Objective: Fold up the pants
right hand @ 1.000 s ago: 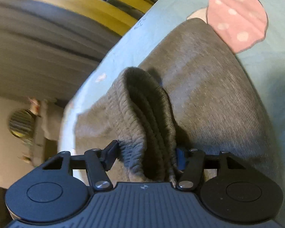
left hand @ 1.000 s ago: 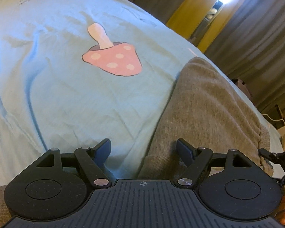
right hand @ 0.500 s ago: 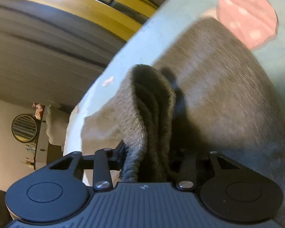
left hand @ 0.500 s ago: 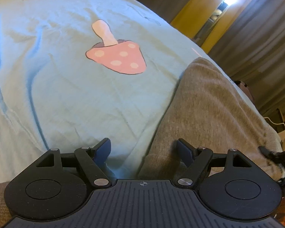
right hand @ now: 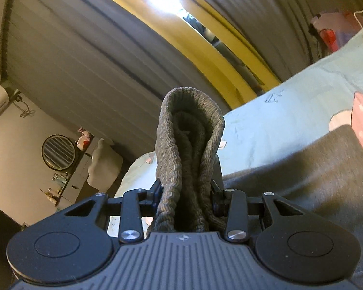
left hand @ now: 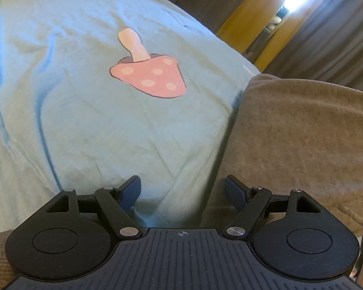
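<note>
Grey-brown knit pants (left hand: 297,130) lie on a light blue bed sheet (left hand: 72,96), filling the right of the left wrist view. My left gripper (left hand: 182,191) is open, low over the pants' left edge, holding nothing. My right gripper (right hand: 185,193) is shut on the pants' ribbed waistband (right hand: 188,133), which stands up bunched between the fingers. The rest of the pants (right hand: 302,174) trails to the right below it.
The sheet has a pink mushroom print (left hand: 150,75). Grey curtains (right hand: 84,48) and a yellow frame (right hand: 230,55) stand beyond the bed. A round mirror (right hand: 58,152) and a dresser sit at the left of the right wrist view.
My right gripper closed on the waistband and lifted it, tilting up toward the curtains. My left gripper stayed open and shifted slightly along the pants' edge.
</note>
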